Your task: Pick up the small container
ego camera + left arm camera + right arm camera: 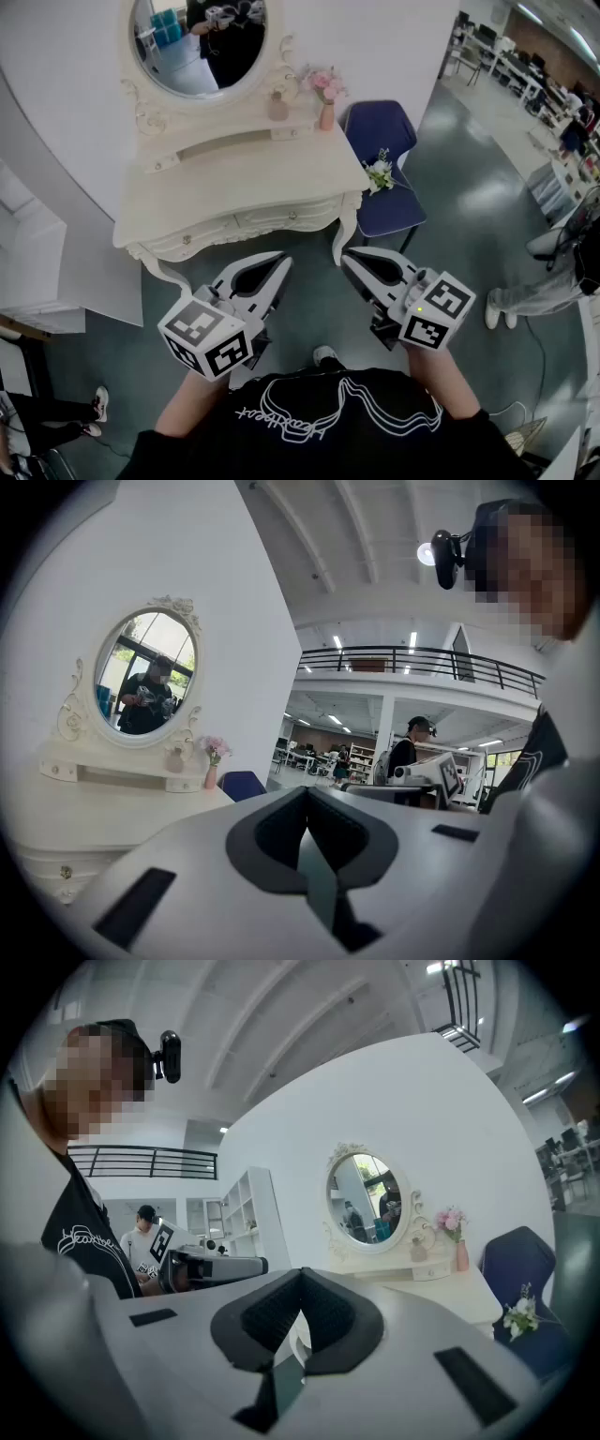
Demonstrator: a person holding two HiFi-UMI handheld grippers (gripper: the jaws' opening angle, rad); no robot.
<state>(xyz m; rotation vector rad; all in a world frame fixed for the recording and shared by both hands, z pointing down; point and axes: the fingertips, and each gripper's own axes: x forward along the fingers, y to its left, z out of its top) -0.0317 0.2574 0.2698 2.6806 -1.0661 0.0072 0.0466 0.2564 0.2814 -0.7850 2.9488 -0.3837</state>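
The small container (277,106) is a pale pink bottle standing on the raised back shelf of the white dressing table (225,192), just under the oval mirror (199,42). It also shows in the left gripper view as the small container (174,759) and in the right gripper view as the small container (419,1252). My left gripper (280,262) is shut and holds nothing, in front of the table's near edge. My right gripper (348,256) is beside it, also shut and holding nothing. Both point toward the table, well short of the container.
A pink vase with flowers (326,111) stands right of the container. A blue chair (382,141) with a white flower bunch (379,174) sits at the table's right end. A white shelf unit (28,267) is at the left. A person's legs (525,295) show at the right.
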